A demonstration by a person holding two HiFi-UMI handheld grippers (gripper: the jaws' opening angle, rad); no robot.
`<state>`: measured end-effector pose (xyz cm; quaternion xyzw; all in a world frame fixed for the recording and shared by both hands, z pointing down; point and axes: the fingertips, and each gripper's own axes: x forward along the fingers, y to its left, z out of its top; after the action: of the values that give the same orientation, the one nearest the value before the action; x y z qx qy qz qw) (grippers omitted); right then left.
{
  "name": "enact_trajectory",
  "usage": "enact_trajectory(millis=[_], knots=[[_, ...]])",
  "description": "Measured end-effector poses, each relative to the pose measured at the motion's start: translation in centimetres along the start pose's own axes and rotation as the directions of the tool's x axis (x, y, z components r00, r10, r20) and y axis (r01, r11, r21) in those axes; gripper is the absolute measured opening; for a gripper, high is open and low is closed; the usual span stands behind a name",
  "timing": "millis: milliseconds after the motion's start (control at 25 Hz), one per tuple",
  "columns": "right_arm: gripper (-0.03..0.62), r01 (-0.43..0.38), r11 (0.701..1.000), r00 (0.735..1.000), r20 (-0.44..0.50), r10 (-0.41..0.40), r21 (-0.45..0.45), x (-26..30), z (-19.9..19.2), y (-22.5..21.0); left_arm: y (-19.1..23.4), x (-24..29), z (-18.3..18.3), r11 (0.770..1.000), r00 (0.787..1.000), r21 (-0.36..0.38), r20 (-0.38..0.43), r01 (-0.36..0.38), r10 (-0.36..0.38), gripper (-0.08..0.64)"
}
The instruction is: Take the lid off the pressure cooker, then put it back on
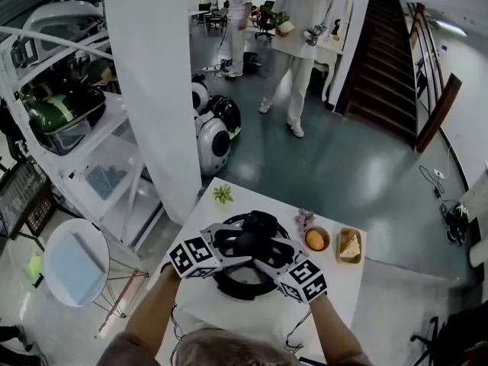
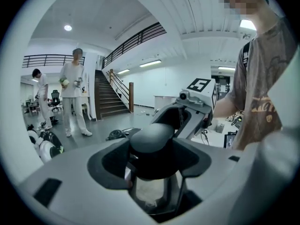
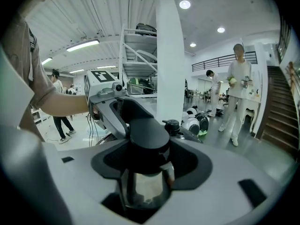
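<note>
Left gripper [image 1: 236, 248]: reaches in from the person's left, with its jaws set around the knob [image 1: 250, 242] of the lid [image 1: 226, 239]. In the left gripper view the dark pads [image 2: 108, 161] hug the knob on both sides, so it is clamped on it.
Right gripper [image 1: 265, 252]: comes from the opposite side and lower right, and its pads [image 3: 191, 163] close around the same knob, clamped on it too.
Grippers to each other: nose to nose across the knob, each filling the other's view just beyond it.
Knob relative to jaws: dead centre between each pair of pads, its domed top rising above them and a shiny collar showing below.
Lid relative to grippers: directly under both sets of jaws. It seems to sit on the pressure cooker [image 1: 238, 288], but whether it is locked cannot be told.
Cooker: a round black pot on the white table [image 1: 339, 284], straight below the joined grippers and close in front of the person.
Axis: the knob stands upright with its stem vertical. The lid lies flat and round, with no long side.
Pointing: a dark bulky part [image 1: 261, 221] sits on the cooker's far edge, beyond both grippers.
Valve cap [image 3: 172, 124]: small and black, just past the knob in the right gripper view.
Beyond the right gripper: a bowl [image 1: 316, 239] and a small tray [image 1: 350, 246], near each other.
</note>
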<state>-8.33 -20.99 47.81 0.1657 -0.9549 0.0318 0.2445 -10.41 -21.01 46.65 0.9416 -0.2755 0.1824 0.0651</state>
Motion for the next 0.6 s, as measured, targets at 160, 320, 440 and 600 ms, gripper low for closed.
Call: enact_trajectory(millis=[160, 320, 440, 600], knots=[[0.258, 0.044, 0.999, 0.998, 0.038, -0.043, -0.014, -0.2, 0.4, 0.2, 0.1, -0.6, 0.0, 0.995, 0.996, -0.046, 0.021, -0.086, 0.087, 0.287], [0.243, 0.076, 0.996, 0.991, 0.108, -0.081, 0.047, -1.8, 0.7, 0.5, -1.0, -1.8, 0.4, 0.974, 0.974, -0.092, 0.070, -0.206, 0.213, 0.288], [0.213, 0.085, 0.994, 0.985, 0.143, -0.093, 0.063, -3.5, 0.5, 0.9, -2.4, -2.7, 0.9, 0.959, 0.957, -0.113, 0.108, -0.258, 0.270, 0.285], [0.213, 0.073, 0.996, 0.983, 0.165, -0.080, 0.044, -5.1, 0.4, 1.9, -3.9, -3.7, 1.5, 0.945, 0.935, -0.143, 0.163, -0.293, 0.314, 0.278]])
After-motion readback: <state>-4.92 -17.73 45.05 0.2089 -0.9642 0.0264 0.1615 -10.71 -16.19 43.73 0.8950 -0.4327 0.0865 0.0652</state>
